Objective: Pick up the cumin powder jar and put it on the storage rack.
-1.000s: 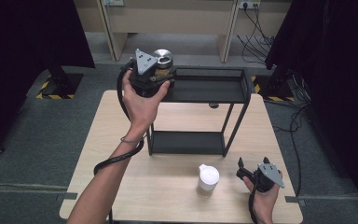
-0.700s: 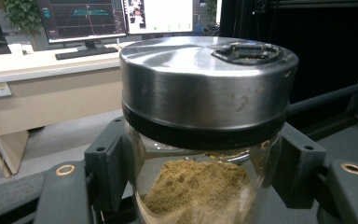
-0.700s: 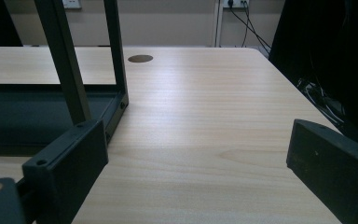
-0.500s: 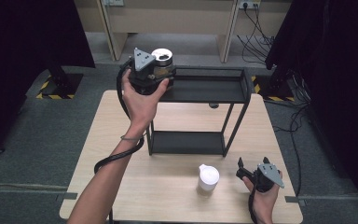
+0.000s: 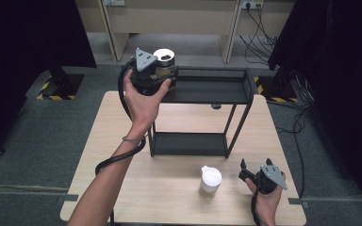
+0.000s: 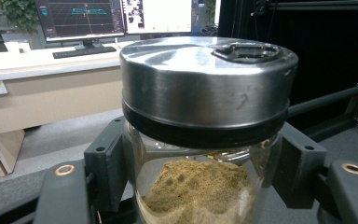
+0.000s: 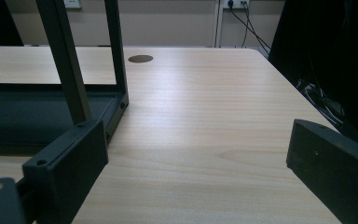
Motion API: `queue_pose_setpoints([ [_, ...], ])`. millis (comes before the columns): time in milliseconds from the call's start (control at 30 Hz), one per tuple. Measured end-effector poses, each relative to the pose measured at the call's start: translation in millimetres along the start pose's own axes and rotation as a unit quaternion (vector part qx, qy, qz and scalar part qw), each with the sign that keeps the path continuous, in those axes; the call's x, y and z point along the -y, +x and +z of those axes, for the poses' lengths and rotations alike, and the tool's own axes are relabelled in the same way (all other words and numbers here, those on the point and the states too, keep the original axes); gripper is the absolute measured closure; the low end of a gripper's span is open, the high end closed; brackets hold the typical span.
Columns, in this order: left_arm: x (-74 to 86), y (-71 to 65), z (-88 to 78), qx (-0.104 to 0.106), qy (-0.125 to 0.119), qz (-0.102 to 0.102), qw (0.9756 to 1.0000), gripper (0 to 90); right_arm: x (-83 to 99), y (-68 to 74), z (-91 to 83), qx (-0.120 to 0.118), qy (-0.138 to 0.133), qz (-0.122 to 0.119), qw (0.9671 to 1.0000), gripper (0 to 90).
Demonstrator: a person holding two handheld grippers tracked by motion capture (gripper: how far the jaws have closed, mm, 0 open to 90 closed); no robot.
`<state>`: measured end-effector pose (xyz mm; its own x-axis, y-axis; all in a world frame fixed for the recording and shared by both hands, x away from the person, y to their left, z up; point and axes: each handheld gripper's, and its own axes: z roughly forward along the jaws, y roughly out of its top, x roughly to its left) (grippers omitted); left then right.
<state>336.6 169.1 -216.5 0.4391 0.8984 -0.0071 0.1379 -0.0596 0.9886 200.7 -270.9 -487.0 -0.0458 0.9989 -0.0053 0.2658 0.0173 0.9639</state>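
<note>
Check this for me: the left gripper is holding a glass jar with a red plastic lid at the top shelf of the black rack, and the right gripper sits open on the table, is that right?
Not quite: the jar's lid is brushed metal, not red plastic, as the left gripper view shows. The rest holds: the left gripper grips it at the black rack's top shelf, and the right gripper sits open on the table.

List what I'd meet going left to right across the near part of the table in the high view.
The person's left forearm → white lidded cup → right gripper, held in the right hand.
</note>
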Motion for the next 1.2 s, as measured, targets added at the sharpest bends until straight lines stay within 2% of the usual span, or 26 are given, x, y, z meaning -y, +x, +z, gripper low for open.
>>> queue_pose_setpoints([
  [67,2.1,-0.5,-0.5,-0.002,-0.009,-0.001,1.0000,26.9,0.0,-0.1,0.0,0.000,0.000,0.000,1.0000,5.5],
  [133,3.9,-1.1,-1.2,0.000,-0.017,-0.002,0.9999,16.9,-0.1,-0.4,0.0,0.000,0.000,0.001,1.0000,5.5],
  [200,9.3,-7.0,-3.2,-0.009,-0.035,0.005,0.9993,9.7,-0.1,-0.1,0.0,0.000,0.000,0.000,1.0000,5.4],
  [333,14.0,-10.0,-5.3,-0.015,-0.052,0.012,0.9985,3.3,0.0,0.2,0.0,0.000,0.000,0.000,1.0000,5.5],
  [367,15.5,-10.7,-7.0,-0.013,-0.059,0.014,0.9981,2.8,0.1,0.1,-0.1,0.000,0.000,0.000,1.0000,5.5],
  [767,20.4,-15.0,-21.3,-0.005,-0.084,0.019,0.9963,0.9,-0.1,-0.2,-0.1,0.000,0.000,0.001,1.0000,5.4],
  [967,20.8,-14.3,-28.3,-0.004,-0.084,0.019,0.9963,0.3,0.0,0.1,0.0,0.000,0.000,0.000,1.0000,5.4],
  [1200,29.2,-15.1,-40.6,0.004,-0.093,0.025,0.9953,0.3,0.1,0.5,-0.1,0.000,0.000,0.000,1.0000,5.5],
])
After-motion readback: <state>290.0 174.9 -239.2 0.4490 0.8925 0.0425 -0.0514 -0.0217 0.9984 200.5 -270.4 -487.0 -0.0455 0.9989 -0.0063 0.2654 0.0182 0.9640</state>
